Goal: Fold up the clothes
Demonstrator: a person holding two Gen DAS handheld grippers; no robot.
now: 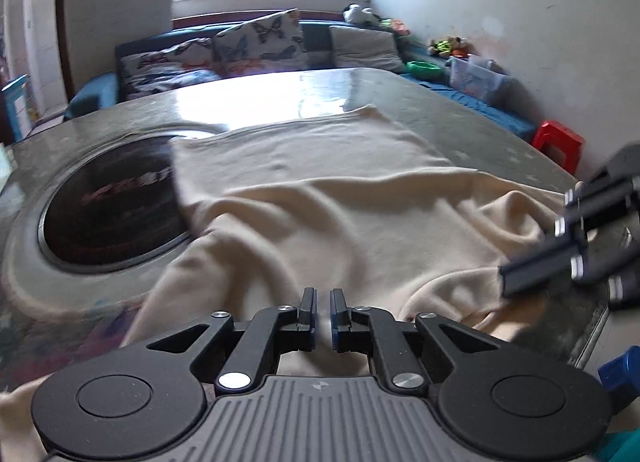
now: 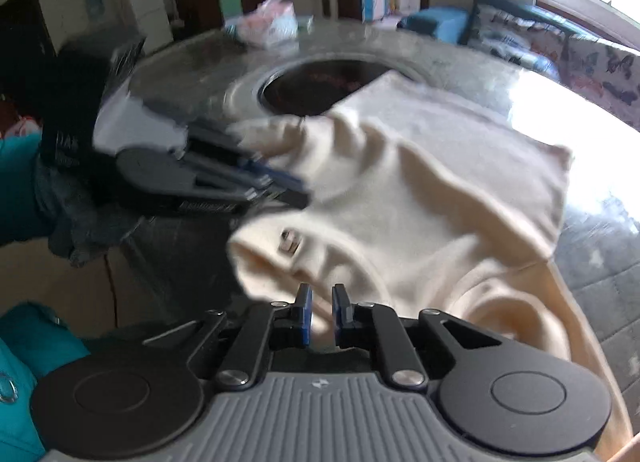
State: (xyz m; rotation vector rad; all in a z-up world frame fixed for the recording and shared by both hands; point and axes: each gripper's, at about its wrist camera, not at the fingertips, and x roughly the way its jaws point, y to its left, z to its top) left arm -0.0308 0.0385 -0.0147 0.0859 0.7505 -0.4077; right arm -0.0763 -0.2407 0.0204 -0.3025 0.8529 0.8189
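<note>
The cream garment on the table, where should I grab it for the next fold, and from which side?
Probably the loose, bunched near edge of the cream garment, approached from the table's near side. That edge is rumpled and raised, easy to pinch, while the far part lies flat against the tabletop.

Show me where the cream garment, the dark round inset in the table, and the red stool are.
cream garment (image 1: 320,197): left wrist view, on its flat middle.
dark round inset (image 1: 116,205): left wrist view, on its dark centre.
red stool (image 1: 558,139): left wrist view, on its seat top.
</note>
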